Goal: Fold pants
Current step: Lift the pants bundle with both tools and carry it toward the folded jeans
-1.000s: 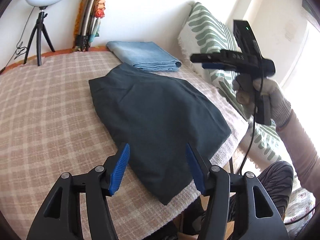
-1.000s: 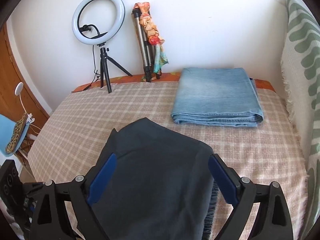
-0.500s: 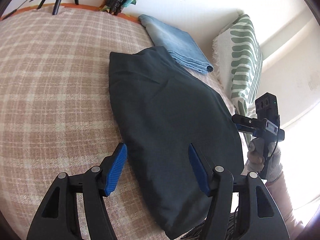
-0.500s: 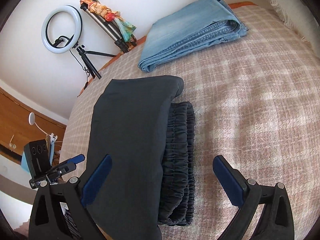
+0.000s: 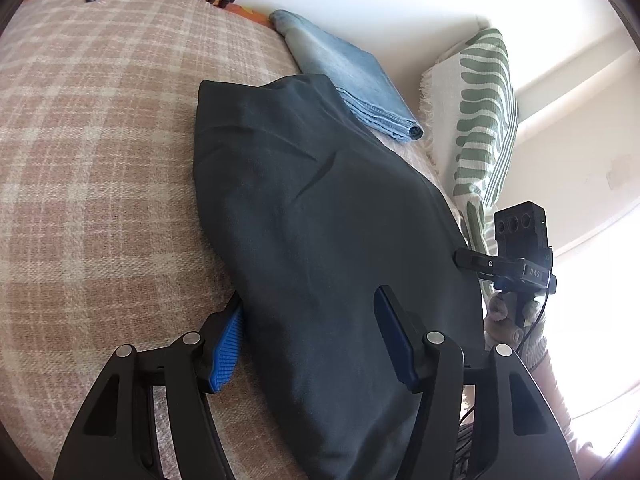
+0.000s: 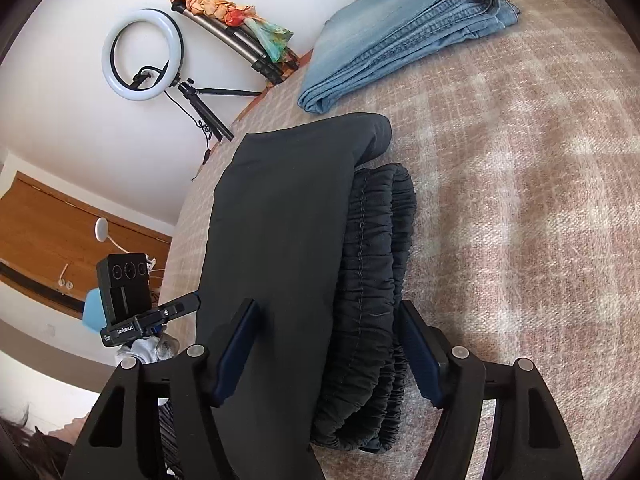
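Dark grey pants (image 5: 328,240) lie folded on the plaid bed cover (image 5: 92,168), centre frame. Left hand-held gripper (image 5: 308,344) straddles their edge, jaws apart. Right hand-held gripper (image 6: 328,344), jaws just narrowing, brackets the gathered waistband (image 6: 376,280) without pressing.

Both grippers: matte black plastic frames w/ triangular cut-outs, silver round screws at the pivots. Left gripper (image 5: 308,340) has blue pads (image 5: 228,344), the left one ribbed. Right gripper (image 6: 328,352) has darker blue pads (image 6: 236,350). From the left-wrist view, the right unit carries a black box (image 5: 520,228) w/ three round lenses, white lettering on the bar below, thin black cable (image 5: 534,322) hanging off it. Hand there wears a light grey knit glove (image 5: 504,320), pale sleeve (image 5: 556,392) near the right edge. Striped dark trousers (image 6: 168,432) low in the right-wrist view.
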The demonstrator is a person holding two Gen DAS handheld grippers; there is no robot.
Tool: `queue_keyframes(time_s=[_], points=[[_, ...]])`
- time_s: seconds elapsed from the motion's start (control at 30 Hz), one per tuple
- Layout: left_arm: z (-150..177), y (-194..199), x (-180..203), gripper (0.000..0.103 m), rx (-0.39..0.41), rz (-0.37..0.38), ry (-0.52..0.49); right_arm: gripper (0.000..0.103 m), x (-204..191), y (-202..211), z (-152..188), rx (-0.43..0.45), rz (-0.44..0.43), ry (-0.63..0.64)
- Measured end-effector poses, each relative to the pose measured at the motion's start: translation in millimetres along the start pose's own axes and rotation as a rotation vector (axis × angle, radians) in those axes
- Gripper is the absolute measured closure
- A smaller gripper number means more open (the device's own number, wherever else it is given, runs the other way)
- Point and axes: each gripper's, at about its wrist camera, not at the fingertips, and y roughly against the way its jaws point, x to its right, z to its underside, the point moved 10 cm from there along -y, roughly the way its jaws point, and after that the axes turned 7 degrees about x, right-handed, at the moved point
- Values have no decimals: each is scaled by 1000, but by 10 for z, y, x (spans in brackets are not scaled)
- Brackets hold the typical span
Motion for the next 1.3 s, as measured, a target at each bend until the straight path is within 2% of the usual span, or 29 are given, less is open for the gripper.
queue_keyframes(time_s=[0.1,0.17,0.23,0.27,0.3,0.33,0.37,0.4,0.47,0.53,0.57,0.6,0.63,0.7,0.77,0.8,0.93,1.03,1.1,1.17,1.2,1.27,1.3], points=[[-21,-40,9,43,-1,8,3,29,38,20,35,14,-13,-5],[-35,-70,30,43,1,12,-2,23,-9,-8,18,45,-34,-9],[-55,-102,51,45,8,13,0,25,-71,-61,31,46,-6,31],[-63,-117,53,50,8,2,-2,38,-95,-82,45,36,17,49],[-67,-131,47,62,9,-6,0,52,-108,-79,59,30,15,47],[-68,-139,34,70,10,-12,6,58,-135,-47,45,38,-7,31],[-66,-142,18,72,11,-14,10,69,-148,-2,26,47,-25,18],[-68,-146,14,73,12,-14,9,71,-151,31,14,53,-32,15],[-70,-148,7,73,10,-10,12,69,-134,14,25,48,-10,29],[-78,-159,-1,73,10,-8,19,47,-46,-70,60,24,3,-9],[-81,-165,-10,73,11,-9,24,43,-51,-67,37,46,-21,-22],[-87,-176,0,73,15,-13,23,45,-50,-69,35,49,-24,-34],[-88,-180,10,75,17,-19,12,50,-66,-75,40,49,-21,-32],[-91,-181,31,81,24,-28,-14,69,-102,-82,49,55,-14,-21],[-116,-174,73,84,36,-36,-37,78,-181,-50,29,68,-4,3],[-136,-164,97,87,43,-37,-48,79,-239,-34,25,74,3,22],[-195,-151,167,89,67,-47,-96,80,-380,-42,20,82,43,88],[-195,-190,118,89,61,-55,-83,79,-282,-91,21,72,73,68],[-193,-213,83,89,48,-53,-68,68,-214,-100,14,66,78,44],[-203,-219,18,82,45,-64,-35,59,-129,-111,25,57,97,34],[-197,-226,-30,73,39,-75,-16,54,-101,-127,28,56,93,23],[-195,-231,-72,70,42,-59,8,53,-90,-130,9,74,62,-5],[-199,-231,-69,70,47,-58,-3,56,-91,-133,4,80,58,-12]])
